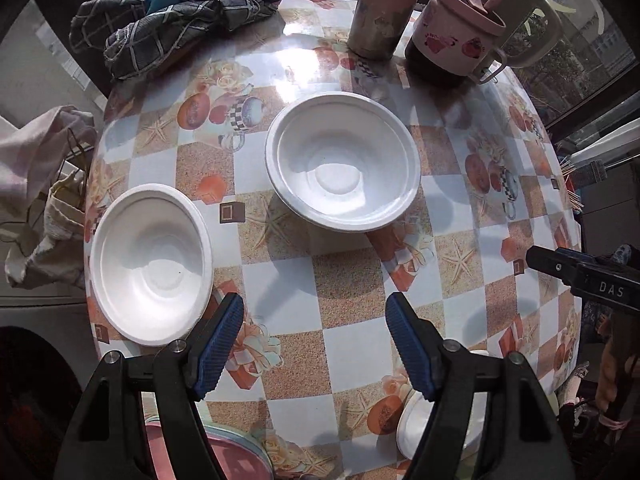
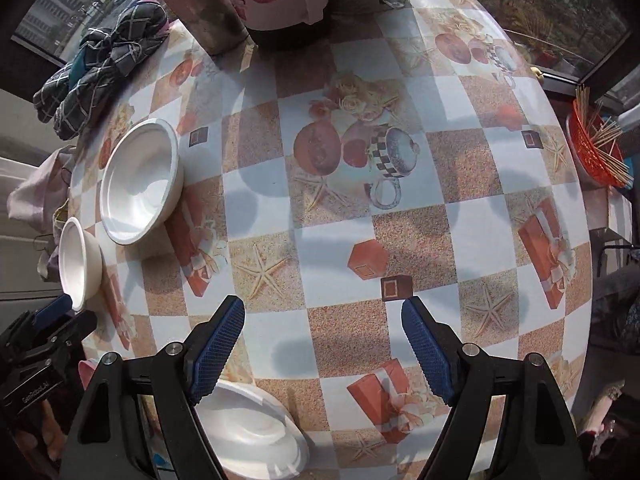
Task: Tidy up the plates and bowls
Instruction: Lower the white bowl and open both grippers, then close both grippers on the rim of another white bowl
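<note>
Clearly the sorting is only partly done, judging by how the white foam dishes lie scattered over the tabletop (image 1: 352, 288) with its checked, printed cover. In the left wrist view the left tongs (image 1: 316, 350) stand wide apart at the bottom of the frame with nothing between the blue pads, only bare cloth. One bowl (image 1: 342, 162) sits upright in the middle of that frame, and a second bowl (image 1: 150, 264) sits at the left, close to the table's edge and just beside the left pad; the two are apart, not nested. A third white dish (image 1: 412, 428) peeps out at the lower right behind a finger, and a pink plate (image 1: 224, 460) shows at the bottom edge. In the right wrist view the right tongs (image 2: 324, 352) are likewise spread and empty, hanging over open cloth, with a white plate (image 2: 256, 436) lying below the left pad at the bottom of the frame. What seems left is to gather the loose bowls into one stack and the plates into another.
</note>
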